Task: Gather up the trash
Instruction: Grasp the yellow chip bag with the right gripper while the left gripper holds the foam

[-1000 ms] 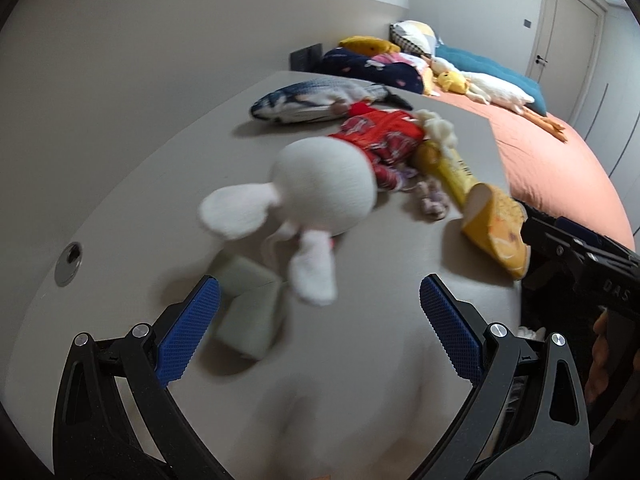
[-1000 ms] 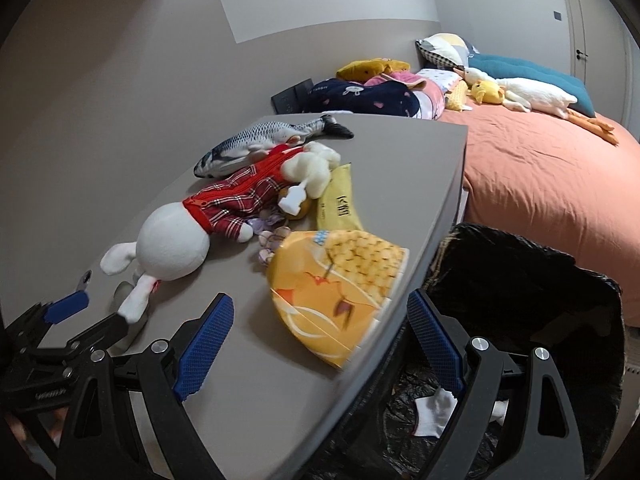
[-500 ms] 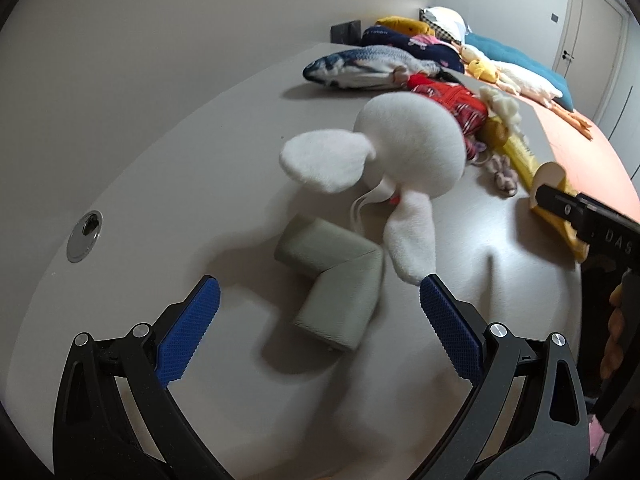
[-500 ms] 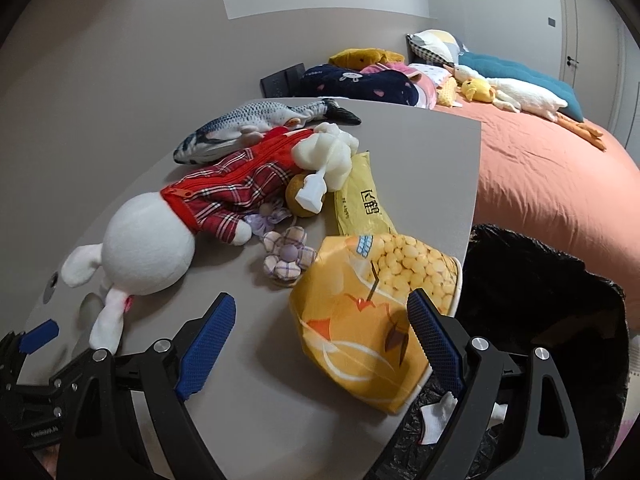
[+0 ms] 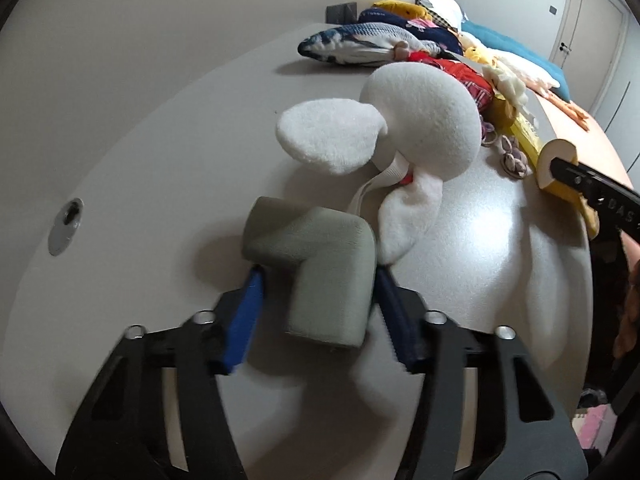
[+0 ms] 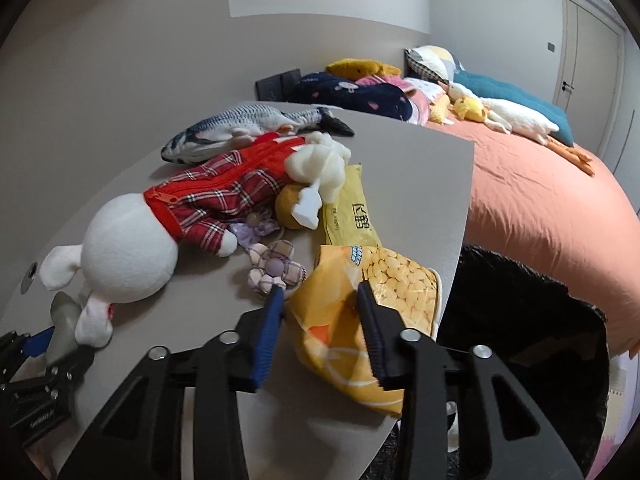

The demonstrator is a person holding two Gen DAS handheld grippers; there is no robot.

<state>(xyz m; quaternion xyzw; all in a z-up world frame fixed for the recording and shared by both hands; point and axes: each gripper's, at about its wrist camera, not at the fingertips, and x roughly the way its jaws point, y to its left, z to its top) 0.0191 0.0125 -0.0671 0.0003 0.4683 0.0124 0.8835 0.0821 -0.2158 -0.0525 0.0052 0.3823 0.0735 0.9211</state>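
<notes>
Grey desk [image 6: 420, 184] against plain pale wall [image 6: 120, 60]. Bed [image 6: 532, 200] with orange sheet just beyond desk's far edge; pillows [image 6: 432, 58] at its head. White closet doors [image 6: 592, 60] behind.

Surface and material findings, tabletop and contents

Table [image 5: 152, 168]: smooth, grey, semi-matt, with a soft glare patch right of centre. L-shaped corner guard [image 5: 320, 264], lower centre: grey-green, matt, finely grained, foam-like. Left gripper [image 5: 316, 300]: glossy black plastic frame, ribbed blue pads, bright metal screws. Plush rabbit [image 5: 424, 128]: white fleecy pile; its jacket [image 6: 232, 188] woven red check cloth. Snack bag [image 6: 372, 300], lower centre of the right view: glossy crinkled printed film. Bin liner [image 6: 520, 320]: thin black shiny plastic. Bedspread [image 6: 540, 200]: matt creased orange cloth.
</notes>
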